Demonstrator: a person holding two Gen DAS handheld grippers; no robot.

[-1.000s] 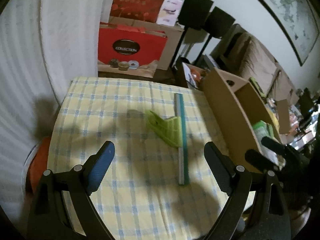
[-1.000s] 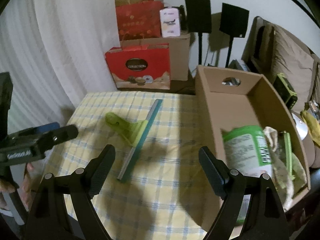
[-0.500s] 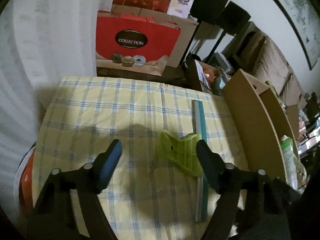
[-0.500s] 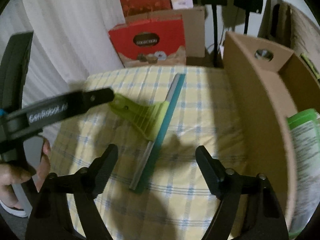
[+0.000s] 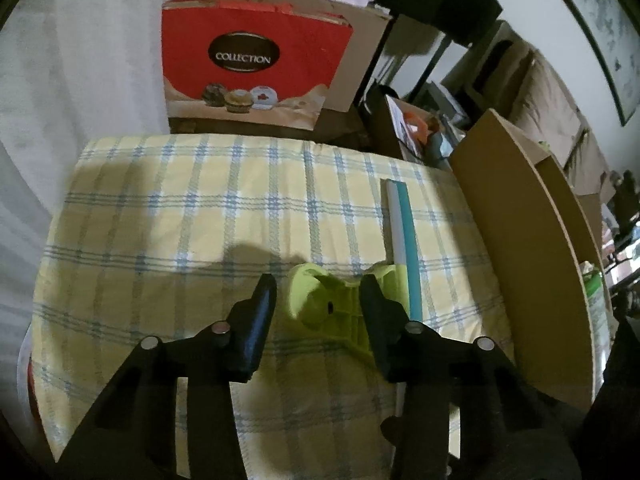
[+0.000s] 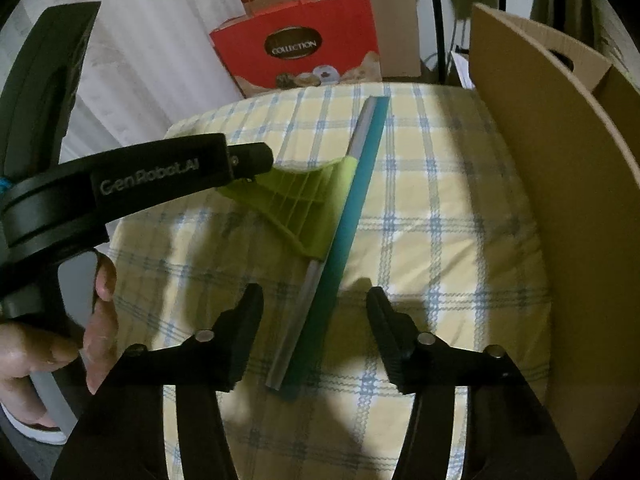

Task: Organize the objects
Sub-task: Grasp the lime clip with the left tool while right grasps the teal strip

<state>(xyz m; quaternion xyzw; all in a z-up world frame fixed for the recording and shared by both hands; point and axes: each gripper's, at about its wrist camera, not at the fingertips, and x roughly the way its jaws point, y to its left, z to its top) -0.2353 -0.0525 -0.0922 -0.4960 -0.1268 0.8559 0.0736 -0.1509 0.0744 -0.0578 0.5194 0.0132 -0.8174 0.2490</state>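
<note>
A squeegee lies flat on the yellow checked tablecloth, with a lime-green handle and a long teal blade. My left gripper straddles the handle. Its jaws are closing, and a small gap still shows at the left pad. In the right wrist view my right gripper stands over the near part of the blade. Its jaws are closing too, with gaps on both sides of the blade. That view also shows the left gripper reaching in over the green handle.
A tall open cardboard box stands along the table's right side. A red gift bag and stacked boxes sit behind the far edge, against a white curtain. A person's hand holds the left gripper at the lower left.
Both grippers came down and closer to the squeegee while their jaws narrowed. The left one now has the green handle between its fingers, the right one the near part of the blade.
</note>
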